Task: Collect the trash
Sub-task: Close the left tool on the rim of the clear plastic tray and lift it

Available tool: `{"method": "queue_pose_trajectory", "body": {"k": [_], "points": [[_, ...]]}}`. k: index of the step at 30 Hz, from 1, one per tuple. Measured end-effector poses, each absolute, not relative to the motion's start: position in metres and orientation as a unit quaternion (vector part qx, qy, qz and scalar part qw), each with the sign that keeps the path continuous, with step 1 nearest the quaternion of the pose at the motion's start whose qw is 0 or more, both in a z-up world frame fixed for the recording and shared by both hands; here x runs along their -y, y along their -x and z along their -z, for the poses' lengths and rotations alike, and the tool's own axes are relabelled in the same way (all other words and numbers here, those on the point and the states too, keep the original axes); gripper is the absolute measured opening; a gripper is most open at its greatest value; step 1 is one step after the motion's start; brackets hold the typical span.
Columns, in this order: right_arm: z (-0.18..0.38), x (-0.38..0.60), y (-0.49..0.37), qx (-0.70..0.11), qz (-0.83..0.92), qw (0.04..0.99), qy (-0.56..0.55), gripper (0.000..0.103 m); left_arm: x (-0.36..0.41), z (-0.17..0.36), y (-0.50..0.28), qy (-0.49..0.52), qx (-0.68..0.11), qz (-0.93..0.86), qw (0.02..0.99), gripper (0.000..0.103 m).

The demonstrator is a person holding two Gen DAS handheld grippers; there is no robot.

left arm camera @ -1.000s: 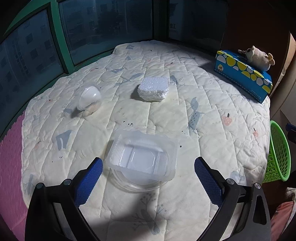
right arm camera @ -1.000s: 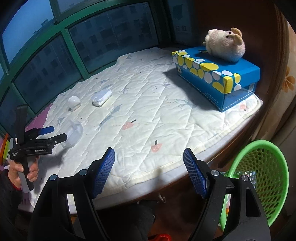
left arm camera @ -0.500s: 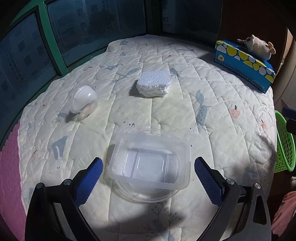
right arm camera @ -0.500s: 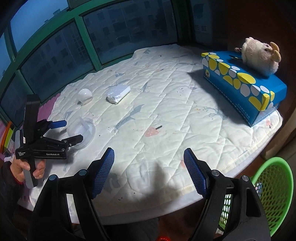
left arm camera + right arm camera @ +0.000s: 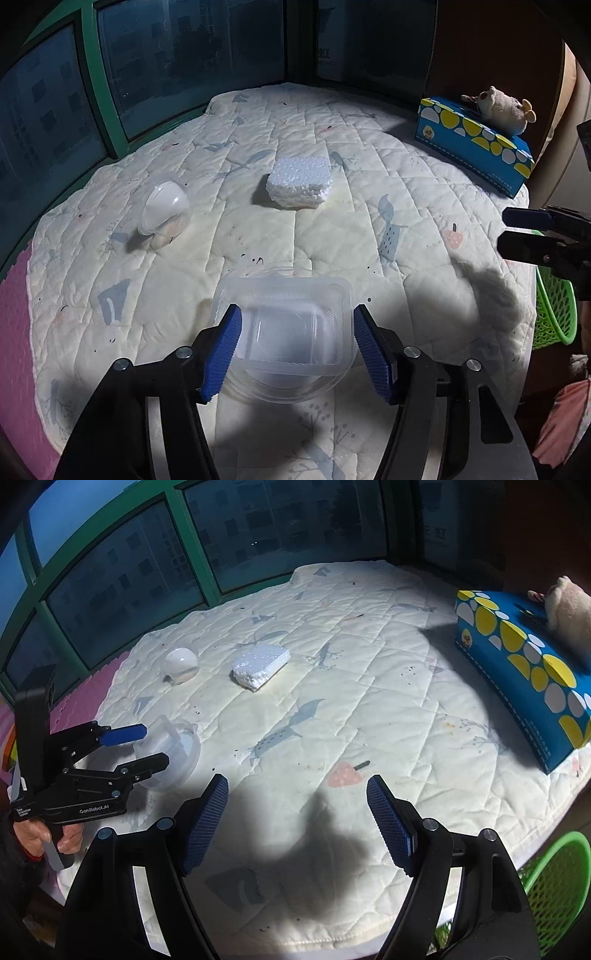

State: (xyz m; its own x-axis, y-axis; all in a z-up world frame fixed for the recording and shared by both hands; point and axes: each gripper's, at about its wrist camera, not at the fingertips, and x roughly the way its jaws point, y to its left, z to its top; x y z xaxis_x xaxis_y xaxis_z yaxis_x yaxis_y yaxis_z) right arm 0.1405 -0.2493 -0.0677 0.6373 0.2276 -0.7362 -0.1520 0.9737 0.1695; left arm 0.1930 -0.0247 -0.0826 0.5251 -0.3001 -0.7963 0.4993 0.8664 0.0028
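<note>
Left wrist: clear tray (image 5: 284, 325) sits between left tool (image 5: 297, 350) pads.

Left wrist view: sits behind the left gripper (image 5: 297, 345), faces forward and down over the quilted mat (image 5: 369, 229), close to the clear plastic tray (image 5: 284, 325) between its fingers; the right gripper (image 5: 524, 236) enters at its right edge.

Right wrist view: sits behind the right gripper (image 5: 297, 821), higher above the mat (image 5: 369, 709), with the left gripper (image 5: 129, 749) to its left.

Shared: foam block (image 5: 299, 186) (image 5: 260, 664), dome lid (image 5: 164, 208) (image 5: 181, 664), blue box (image 5: 476, 144) (image 5: 524, 672), green basket (image 5: 554, 306) (image 5: 557, 886).
</note>
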Motion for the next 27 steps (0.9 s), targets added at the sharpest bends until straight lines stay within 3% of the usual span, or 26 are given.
{"method": "queue_pose_trajectory", "body": {"k": [8, 11, 16, 27], "points": [[0.069, 0.229, -0.156, -0.412, -0.127, 0.902, -0.031, 0.077, 0.016, 0.079, -0.190, -0.097, -0.426, 0.241, 0.867, 0.061], [0.070, 0.226, -0.158, -0.411, -0.128, 0.902, -0.025, 0.077, 0.013, 0.075, -0.186, -0.083, -0.421, 0.252, 0.867, 0.077], [0.072, 0.226, -0.159, -0.410, -0.127, 0.903, -0.029, 0.077, 0.008, 0.069, -0.185, -0.079, -0.410, 0.259, 0.871, 0.092], [0.077, 0.231, -0.161, -0.415, -0.128, 0.900, -0.037, 0.077, 0.011, 0.089, -0.203, -0.102, -0.433, 0.270, 0.854, 0.096]]}}
